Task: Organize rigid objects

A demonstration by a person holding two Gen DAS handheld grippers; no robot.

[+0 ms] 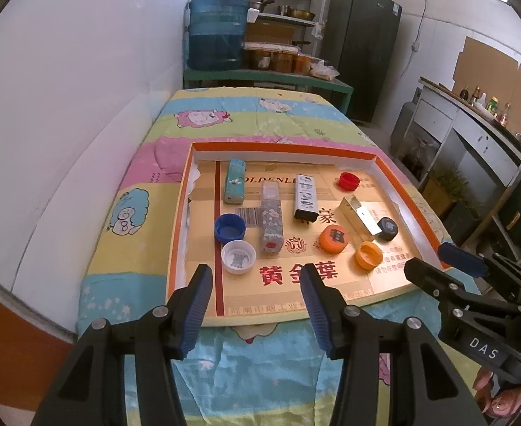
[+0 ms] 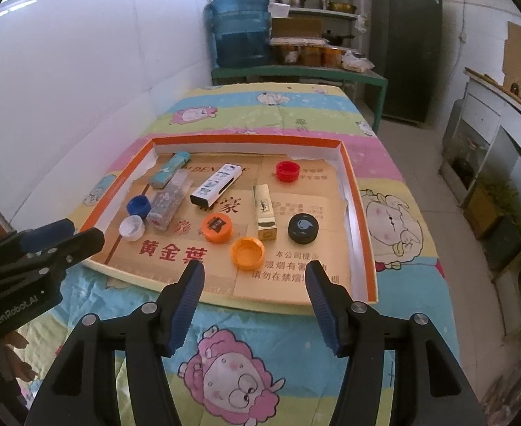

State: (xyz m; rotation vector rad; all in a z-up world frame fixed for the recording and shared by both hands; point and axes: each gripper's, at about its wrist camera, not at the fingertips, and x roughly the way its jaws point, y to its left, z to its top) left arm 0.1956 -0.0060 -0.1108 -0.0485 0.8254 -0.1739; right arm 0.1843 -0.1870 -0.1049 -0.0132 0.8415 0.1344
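Note:
A shallow orange-rimmed cardboard tray (image 1: 281, 147) (image 2: 352, 184) lies on the cartoon-print cloth. In it lie a teal box (image 1: 233, 181) (image 2: 169, 170), a speckled box (image 1: 271, 218) (image 2: 168, 202), a white patterned box (image 1: 306, 195) (image 2: 217, 183) and a gold box (image 1: 358, 218) (image 2: 265, 211). Bottle caps lie around them: blue (image 1: 229, 227) (image 2: 138, 206), white (image 1: 238, 256) (image 2: 131, 227), two orange (image 1: 335, 238) (image 2: 248, 252), red (image 1: 348, 180) (image 2: 287, 171), black (image 1: 387, 228) (image 2: 303, 228). My left gripper (image 1: 256, 284) and right gripper (image 2: 255, 278) hover open at the tray's near edge, holding nothing.
The cloth-covered table (image 1: 224, 372) stands against a white wall on the left. Behind it a green bench (image 1: 267, 80) carries a blue water jug (image 1: 216, 32) and jars. A dark fridge (image 1: 363, 46) and a counter (image 1: 473, 135) stand to the right.

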